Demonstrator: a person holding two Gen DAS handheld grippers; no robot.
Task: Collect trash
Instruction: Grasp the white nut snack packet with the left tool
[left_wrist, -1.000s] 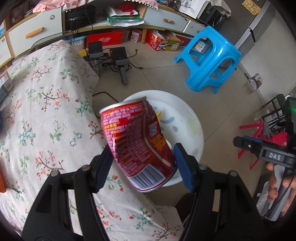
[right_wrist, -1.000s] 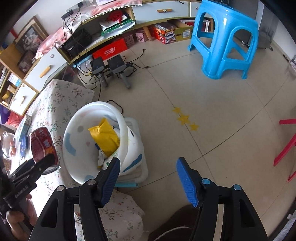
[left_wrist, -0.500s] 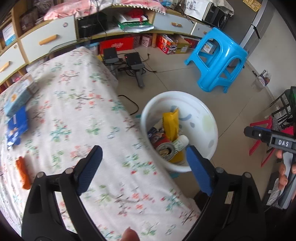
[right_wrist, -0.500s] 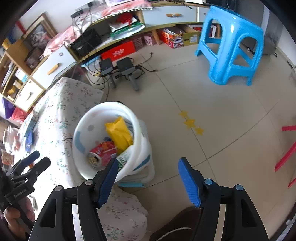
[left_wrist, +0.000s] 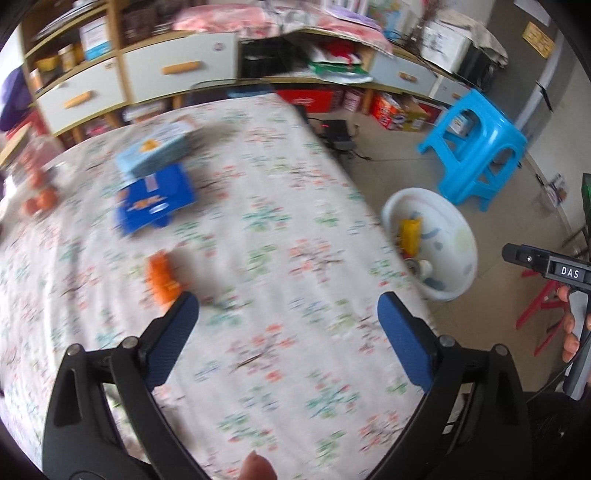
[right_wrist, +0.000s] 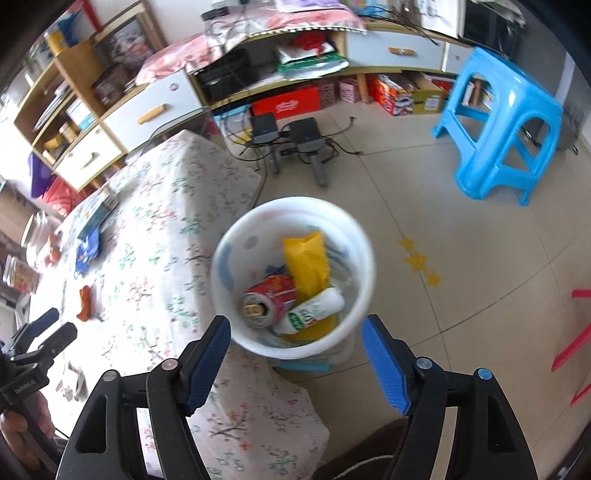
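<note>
Red can (right_wrist: 271, 301) lies inside white bin (right_wrist: 364, 251).

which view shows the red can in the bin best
The right wrist view: it looks almost straight down into the white bin, so the red can shows its open top and its side beside the yellow packet. In the left wrist view the can is a small, blurred, half-hidden sliver.

- A lived-in room of a home.
- A floral cloth (left_wrist: 280, 229) covers the surface.
- A long low cabinet (right_wrist: 155, 107) with white drawers and open shelves is crammed with boxes, bags and cables.
- A blue plastic stool (right_wrist: 506, 122) stands on the tiled floor (right_wrist: 461, 258).
</note>
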